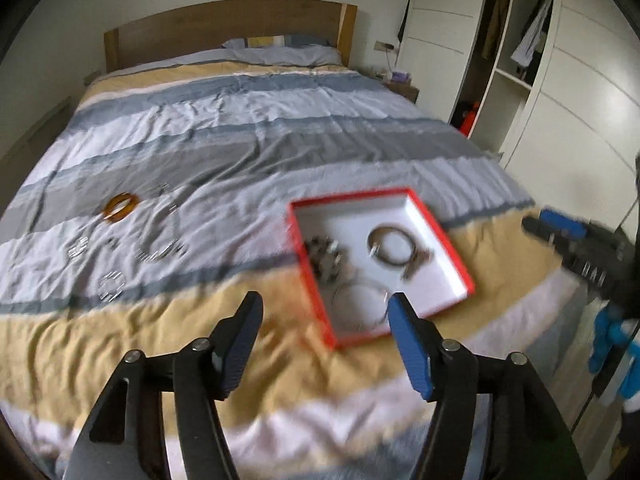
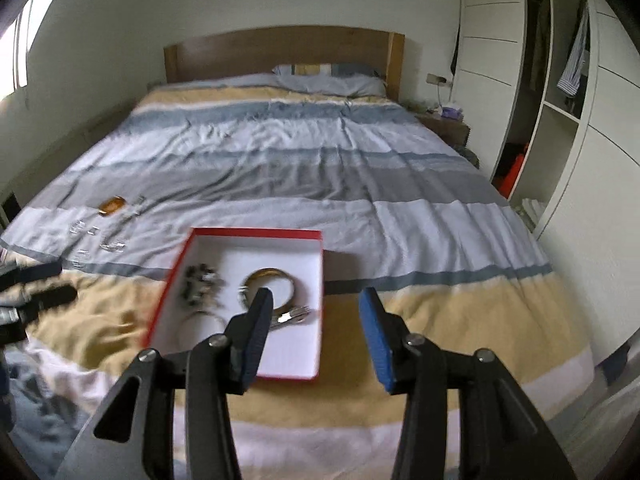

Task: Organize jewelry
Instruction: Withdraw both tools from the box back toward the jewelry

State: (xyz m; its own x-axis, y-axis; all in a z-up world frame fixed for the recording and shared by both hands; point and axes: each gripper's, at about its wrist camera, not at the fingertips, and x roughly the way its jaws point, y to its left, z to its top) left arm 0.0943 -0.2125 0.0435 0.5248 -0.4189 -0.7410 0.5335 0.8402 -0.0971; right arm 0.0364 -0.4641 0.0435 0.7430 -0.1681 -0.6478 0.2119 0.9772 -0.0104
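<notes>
Jaws of the left gripper (image 1: 325, 316) and right gripper (image 2: 316, 312) stand apart, holding nothing. The shallow red-walled, white-lined cardboard box (image 1: 440, 236) on the striped duvet (image 1: 240, 132) already holds several metal bracelets. An amber bangle (image 1: 121, 207) and small silvery pieces (image 1: 160, 248) remain outside, so roughly half looks done.

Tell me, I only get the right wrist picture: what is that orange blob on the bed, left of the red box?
Observer: In the left wrist view it is an amber bangle, a ring lying on the duvet, outside the red box.
Operator: And the other tool at my left edge, is it carrying anything?
Observer: No. The left gripper has its fingers apart, with nothing between them.
</notes>
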